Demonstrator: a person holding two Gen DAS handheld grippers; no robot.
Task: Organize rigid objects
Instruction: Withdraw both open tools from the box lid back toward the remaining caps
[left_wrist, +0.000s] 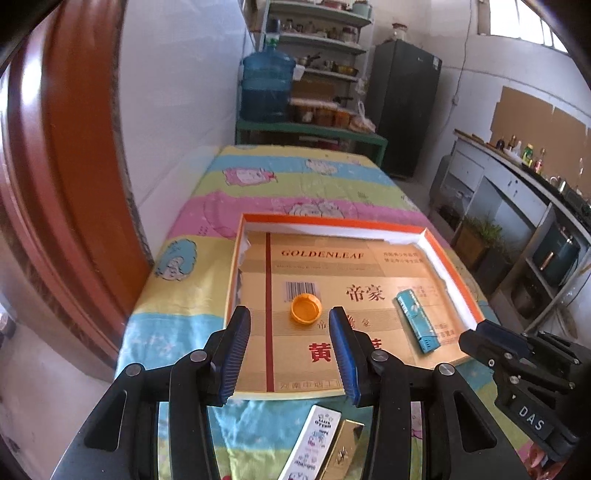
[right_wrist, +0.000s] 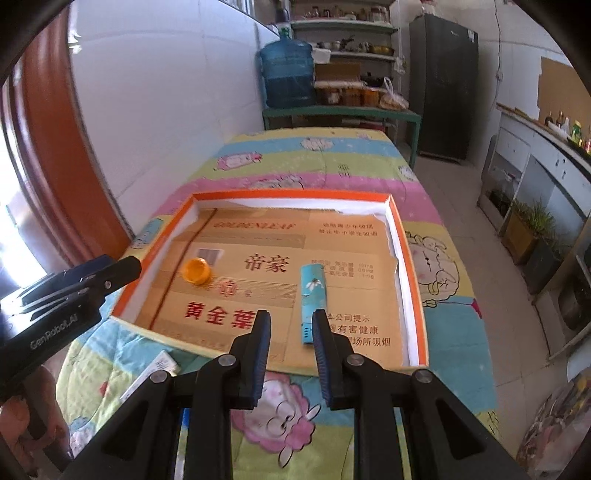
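Observation:
A shallow orange-rimmed tray (left_wrist: 332, 222) lined with gold printed cardboard lies on a cartoon-print sheet. Inside it rest an orange bottle cap (left_wrist: 306, 311) (right_wrist: 197, 271) and a teal lighter (left_wrist: 415, 319) (right_wrist: 312, 301). My left gripper (left_wrist: 290, 314) hovers above the tray's near edge, open and empty, with the cap beyond its tips. My right gripper (right_wrist: 291, 317) hangs above the tray's near right part, its jaws a narrow gap apart with nothing between them; the lighter lies below and beyond. Each gripper shows at the edge of the other's view (left_wrist: 480, 332) (right_wrist: 129, 266).
A slim white box (left_wrist: 314, 443) (right_wrist: 155, 373) and a gold box (left_wrist: 345, 446) lie on the sheet in front of the tray. A wall and a brown door frame (left_wrist: 74, 147) run along the left. Water jugs (left_wrist: 266, 85), shelves and a dark fridge (left_wrist: 402, 107) stand behind.

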